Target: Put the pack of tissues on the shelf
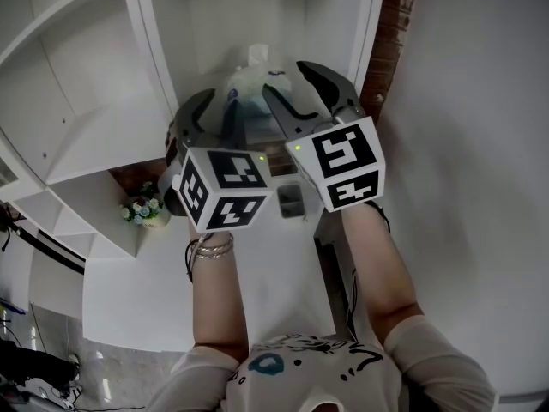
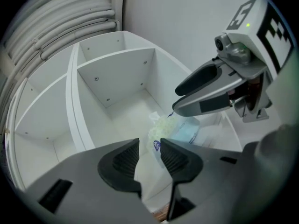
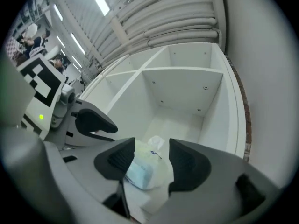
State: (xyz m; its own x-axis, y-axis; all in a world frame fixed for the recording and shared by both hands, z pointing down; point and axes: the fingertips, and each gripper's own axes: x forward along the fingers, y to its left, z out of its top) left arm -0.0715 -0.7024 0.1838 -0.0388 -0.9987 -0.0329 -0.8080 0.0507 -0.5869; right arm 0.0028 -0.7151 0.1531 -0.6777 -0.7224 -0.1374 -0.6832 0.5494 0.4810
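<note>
Soft, crinkly plastic pack of tissues (image 3: 140, 171) on smooth white shelf (image 3: 182, 92), just ahead of right gripper (image 3: 152, 154), jaws wide, empty; left gripper (image 2: 149, 148) likewise; flowers (image 1: 144, 209) only in head view.

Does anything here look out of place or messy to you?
Nothing much. The pack of tissues lies in a compartment of the white shelf, turned slightly askew to its walls, its loose plastic wrap crumpled upward. The left gripper and right gripper stand open, not gripping it.
</note>
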